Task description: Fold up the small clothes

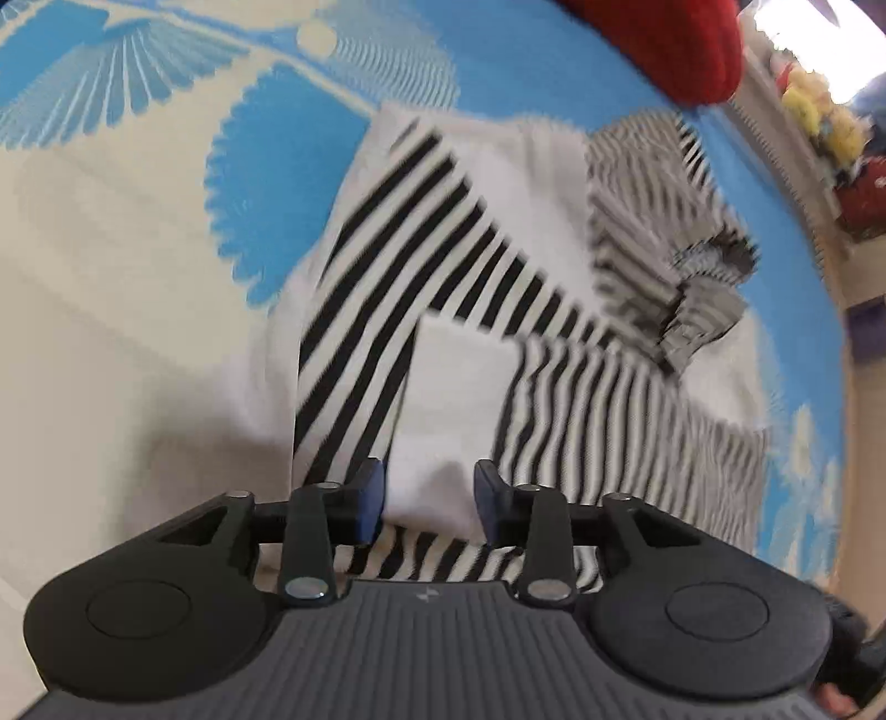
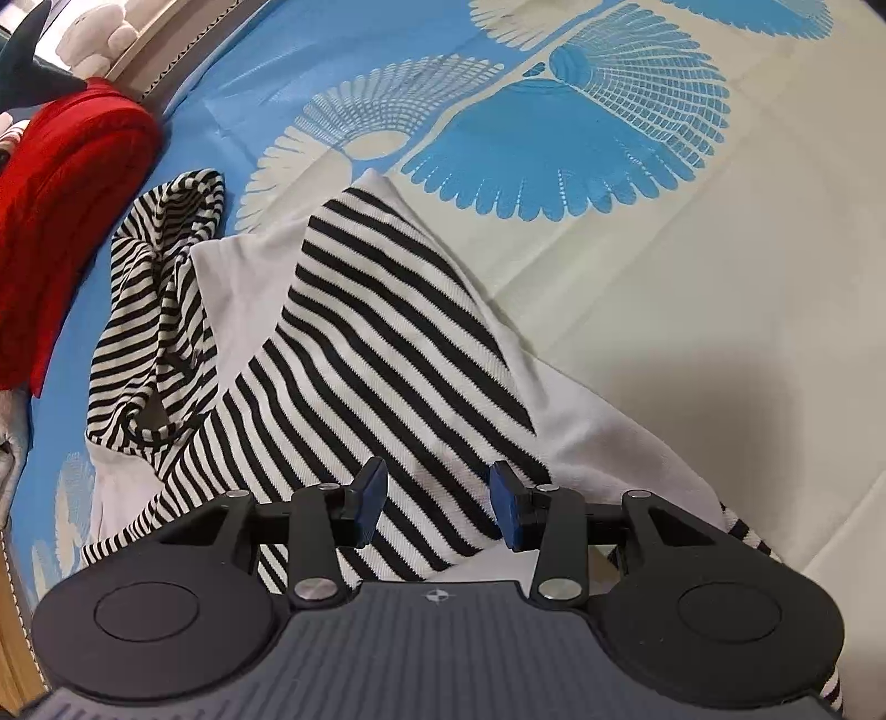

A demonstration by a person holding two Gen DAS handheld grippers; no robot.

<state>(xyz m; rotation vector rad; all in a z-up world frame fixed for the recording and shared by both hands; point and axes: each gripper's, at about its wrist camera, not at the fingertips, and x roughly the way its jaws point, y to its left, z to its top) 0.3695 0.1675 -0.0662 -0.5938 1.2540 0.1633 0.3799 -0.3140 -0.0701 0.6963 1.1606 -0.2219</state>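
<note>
A small white garment with black-and-white striped sleeves and hood (image 1: 443, 266) lies partly folded on a blue and cream patterned sheet (image 1: 111, 249). My left gripper (image 1: 429, 504) is open and hovers just above a white folded panel near the garment's near edge. In the right wrist view the same garment (image 2: 387, 343) has a striped sleeve folded across its white body. My right gripper (image 2: 440, 504) is open over that striped sleeve, holding nothing. The striped hood (image 2: 160, 288) lies bunched at the left.
A red garment (image 2: 61, 210) lies at the left of the sheet, also seen at the top in the left wrist view (image 1: 675, 44). Plush toys (image 2: 94, 39) sit along the bed's edge. The cream sheet area (image 2: 720, 277) stretches to the right.
</note>
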